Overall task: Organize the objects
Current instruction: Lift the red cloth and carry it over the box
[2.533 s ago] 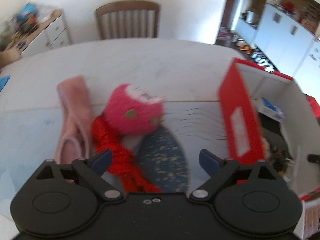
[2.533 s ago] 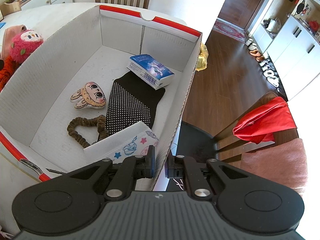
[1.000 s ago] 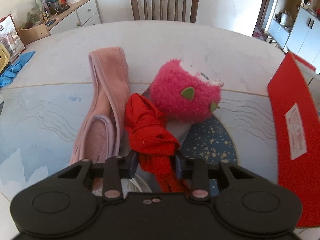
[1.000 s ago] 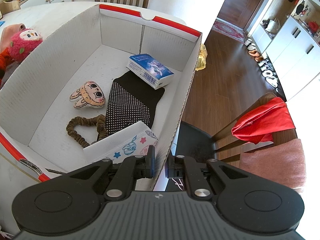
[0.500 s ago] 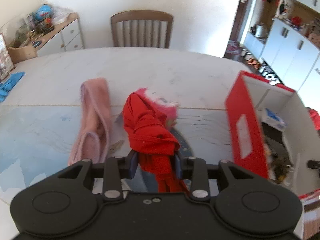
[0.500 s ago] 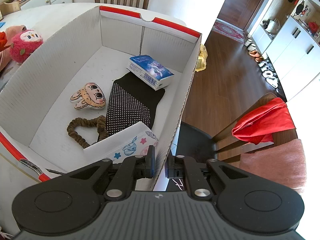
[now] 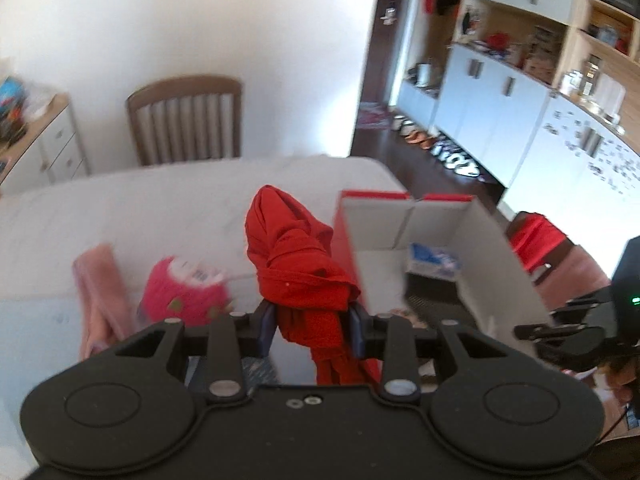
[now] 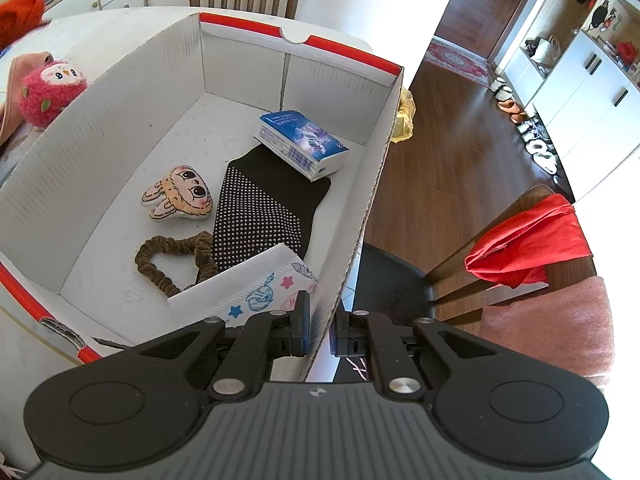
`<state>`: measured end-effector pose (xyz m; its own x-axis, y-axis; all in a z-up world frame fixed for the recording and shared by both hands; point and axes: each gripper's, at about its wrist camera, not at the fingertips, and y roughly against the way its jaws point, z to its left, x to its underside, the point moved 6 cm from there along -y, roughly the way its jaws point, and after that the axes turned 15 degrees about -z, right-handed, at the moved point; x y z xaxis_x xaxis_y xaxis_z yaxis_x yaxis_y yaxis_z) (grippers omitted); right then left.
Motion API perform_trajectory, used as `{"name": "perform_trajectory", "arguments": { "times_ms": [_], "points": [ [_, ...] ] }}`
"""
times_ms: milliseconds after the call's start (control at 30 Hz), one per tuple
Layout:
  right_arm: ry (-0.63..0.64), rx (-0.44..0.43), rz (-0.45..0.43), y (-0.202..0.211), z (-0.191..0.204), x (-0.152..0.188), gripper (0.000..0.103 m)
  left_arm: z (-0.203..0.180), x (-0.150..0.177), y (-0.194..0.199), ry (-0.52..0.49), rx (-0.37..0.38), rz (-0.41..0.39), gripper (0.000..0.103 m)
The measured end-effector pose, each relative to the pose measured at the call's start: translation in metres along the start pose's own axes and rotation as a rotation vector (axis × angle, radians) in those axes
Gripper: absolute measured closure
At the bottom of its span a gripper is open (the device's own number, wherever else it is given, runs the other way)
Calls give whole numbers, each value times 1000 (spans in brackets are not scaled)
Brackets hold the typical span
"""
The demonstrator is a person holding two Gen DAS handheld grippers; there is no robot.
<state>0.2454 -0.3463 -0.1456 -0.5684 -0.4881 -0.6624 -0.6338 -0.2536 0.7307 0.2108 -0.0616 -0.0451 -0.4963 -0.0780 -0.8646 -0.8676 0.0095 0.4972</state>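
My left gripper (image 7: 311,330) is shut on a knotted red cloth (image 7: 298,264) and holds it in the air above the table, close to the left wall of the red-and-white cardboard box (image 7: 486,248). That cloth also shows at the top left of the right wrist view (image 8: 20,16). On the table lie a pink plush toy (image 7: 182,292) and a pink headband (image 7: 100,292). My right gripper (image 8: 319,330) is shut on the box's right wall (image 8: 356,240). Inside the box are a blue tissue pack (image 8: 302,144), a black dotted sock (image 8: 260,208), a bunny plush (image 8: 178,198), a brown scrunchie (image 8: 172,256) and a white tissue pack (image 8: 248,290).
A wooden chair (image 7: 186,120) stands at the table's far side. Another chair with a red cloth (image 8: 528,240) over its back stands right of the box, over wooden floor. White cabinets (image 7: 500,112) line the far right wall. A dresser (image 7: 36,148) stands at left.
My left gripper closed on the red cloth, lifted it off the table and carried it right toward the box. The right gripper has stayed clamped on the box wall.
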Motion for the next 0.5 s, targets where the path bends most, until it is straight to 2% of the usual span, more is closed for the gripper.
{"name": "perform_trajectory", "arguments": {
  "times_ms": [167, 500],
  "points": [
    [-4, -1, -2, 0, 0, 0, 93, -35, -12, -14, -70, 78, -18, 70],
    [-20, -5, -6, 0, 0, -1, 93, -100, -10, -49, -202, 200, 19, 69]
  ]
}}
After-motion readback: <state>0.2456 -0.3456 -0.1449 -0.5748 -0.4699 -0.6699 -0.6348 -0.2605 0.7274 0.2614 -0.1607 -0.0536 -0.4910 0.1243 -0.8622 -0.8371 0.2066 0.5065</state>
